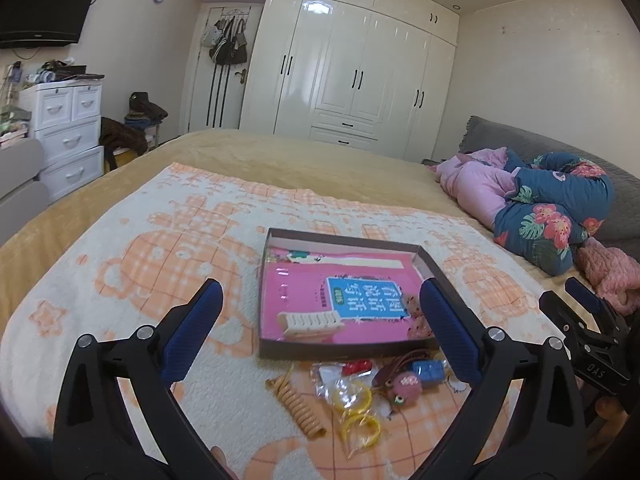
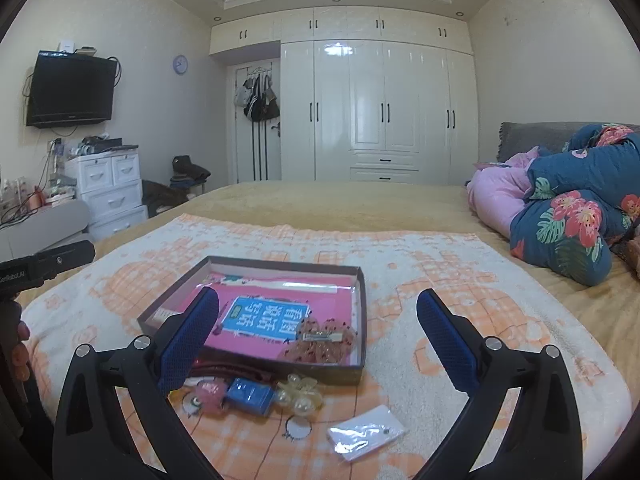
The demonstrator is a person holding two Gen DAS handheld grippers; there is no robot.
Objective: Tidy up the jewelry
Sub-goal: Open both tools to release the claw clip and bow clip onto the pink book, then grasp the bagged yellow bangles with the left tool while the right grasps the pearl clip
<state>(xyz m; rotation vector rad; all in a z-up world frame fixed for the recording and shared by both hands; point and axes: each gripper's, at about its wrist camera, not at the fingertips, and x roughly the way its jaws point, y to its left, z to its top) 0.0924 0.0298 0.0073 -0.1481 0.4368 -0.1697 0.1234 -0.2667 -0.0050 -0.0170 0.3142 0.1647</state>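
A shallow brown box [image 1: 352, 245] [image 2: 362, 304] with a pink bottom lies on the blanket. In it are a cream hair clip [image 1: 310, 322] and a pink sequinned bow clip [image 2: 320, 340] [image 1: 416, 314]. In front of it lie a tan spiral hair tie [image 1: 296, 404], yellow hoops in a clear bag [image 1: 356, 412], a red piece [image 1: 358, 367], a pink round charm [image 1: 406, 390] [image 2: 208, 396], a blue block [image 1: 428, 372] [image 2: 250, 396], a pearl clip [image 2: 300, 398] and a small white bag [image 2: 366, 432]. My left gripper [image 1: 320, 320] and right gripper [image 2: 318, 320] are open and empty above these items.
The orange-and-white blanket [image 1: 160, 240] covers a yellow bed. Pink and floral quilts [image 1: 540, 200] [image 2: 572, 208] are piled at the right. White drawers [image 1: 68, 136] stand at the left, a wardrobe at the back. The right gripper also shows in the left wrist view [image 1: 588, 320].
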